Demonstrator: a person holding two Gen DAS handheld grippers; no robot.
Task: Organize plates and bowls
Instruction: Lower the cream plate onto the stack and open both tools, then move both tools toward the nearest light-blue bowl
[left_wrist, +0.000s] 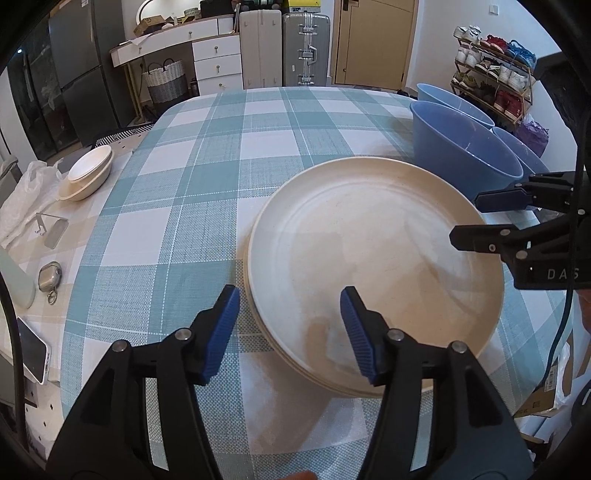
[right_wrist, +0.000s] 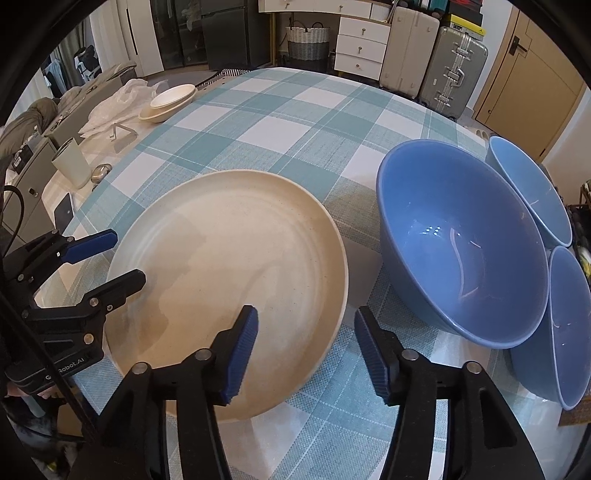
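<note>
A: Left gripper?
B: Fingers spread, clamping nothing. Straddles the near-left rim of the stack of cream plates: one pad outside on the cloth, the other above the top plate's face. Contact with the plate not discernible.

A: Right gripper?
B: Fingers also parted, gripping nothing. Astride the near-right rim of the same stack, left pad over the plate, right pad over the checked surface.

A: Orientation of the plates?
B: Flat, faces up, round, so no long axis. Stacked with rims aligned, near the front of the surface.

A: Bowls?
B: Three blue bowls clustered right of the plates, tilted and leaning on one another, mouths facing near-left. Two nested cream bowls far left at the edge of the checked cloth.

A: Pose of the grippers?
B: Both angled steeply downward, on opposite sides of the stack, facing inward.
</note>
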